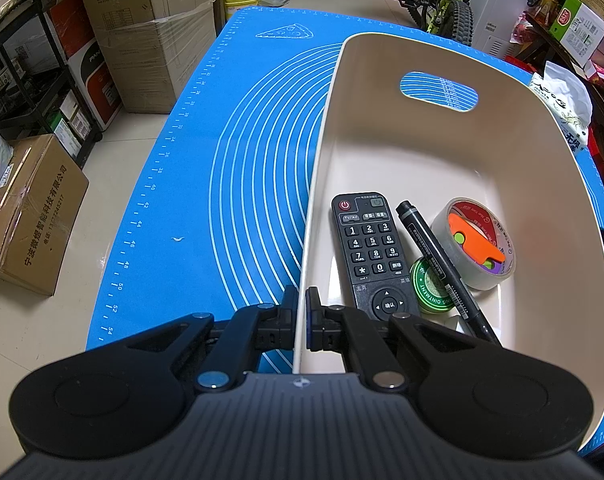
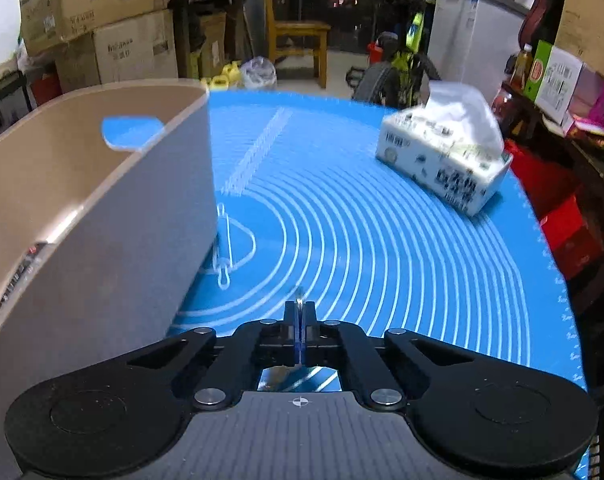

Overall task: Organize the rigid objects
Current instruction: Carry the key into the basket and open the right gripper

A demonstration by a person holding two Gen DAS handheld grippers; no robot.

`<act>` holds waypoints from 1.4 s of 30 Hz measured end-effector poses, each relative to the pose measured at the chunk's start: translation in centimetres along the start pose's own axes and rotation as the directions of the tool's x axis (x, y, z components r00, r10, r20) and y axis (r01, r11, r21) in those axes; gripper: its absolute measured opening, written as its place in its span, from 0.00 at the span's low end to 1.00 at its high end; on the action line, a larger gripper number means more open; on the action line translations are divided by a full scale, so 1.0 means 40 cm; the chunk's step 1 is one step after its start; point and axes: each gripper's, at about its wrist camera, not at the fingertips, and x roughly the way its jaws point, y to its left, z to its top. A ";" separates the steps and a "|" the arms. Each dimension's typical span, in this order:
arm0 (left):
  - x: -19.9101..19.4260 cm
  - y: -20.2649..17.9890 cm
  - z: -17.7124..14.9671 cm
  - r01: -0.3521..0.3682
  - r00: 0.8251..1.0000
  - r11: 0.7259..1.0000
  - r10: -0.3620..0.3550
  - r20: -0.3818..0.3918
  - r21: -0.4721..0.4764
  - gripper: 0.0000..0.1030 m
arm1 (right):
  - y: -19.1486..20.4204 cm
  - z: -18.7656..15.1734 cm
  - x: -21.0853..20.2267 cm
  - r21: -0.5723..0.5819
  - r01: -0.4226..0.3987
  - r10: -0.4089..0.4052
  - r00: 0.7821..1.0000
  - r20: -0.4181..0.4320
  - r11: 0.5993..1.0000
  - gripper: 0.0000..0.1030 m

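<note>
A cream plastic bin stands on the blue mat. In it lie a black remote, a black marker, a green ointment tin and a tape roll with an orange plastic piece on top. My left gripper is shut on the bin's near left wall, one finger outside and one inside. My right gripper is shut and empty above the mat, to the right of the bin.
A tissue box lies on the mat's far right, also showing in the left wrist view. Cardboard boxes and a black rack stand on the floor to the left. A bicycle and a chair stand beyond the table.
</note>
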 end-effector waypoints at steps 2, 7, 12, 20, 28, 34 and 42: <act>0.000 0.000 0.000 0.000 1.000 1.000 0.000 0.000 0.000 0.05 | -0.005 0.007 -0.018 0.009 -0.002 0.002 1.000 0.024 1.000 0.12; 0.000 0.000 0.000 0.001 1.000 1.000 -0.001 0.000 0.000 0.05 | -0.019 0.022 -0.059 0.026 0.000 -0.002 0.997 0.075 1.000 0.12; -0.001 0.000 0.000 0.002 1.000 1.000 -0.002 0.000 0.000 0.05 | -0.029 0.043 -0.104 0.052 -0.002 -0.005 0.992 0.128 0.999 0.12; 0.000 0.000 -0.002 0.000 1.000 1.000 0.000 0.000 0.000 0.05 | -0.022 0.090 -0.192 0.063 -0.010 -0.007 0.967 0.255 0.998 0.12; -0.001 -0.002 -0.004 -0.004 1.000 1.000 0.004 0.000 0.001 0.05 | 0.037 0.147 -0.287 0.034 -0.105 0.084 0.920 0.383 0.994 0.12; -0.003 -0.004 -0.002 -0.007 1.000 1.000 0.007 0.000 0.002 0.05 | 0.127 0.181 -0.291 -0.026 -0.204 0.198 0.900 0.389 0.979 0.12; -0.005 -0.002 -0.002 -0.008 1.000 1.000 0.008 -0.003 0.001 0.05 | 0.255 0.149 -0.212 -0.126 -0.282 0.303 0.929 0.212 0.951 0.12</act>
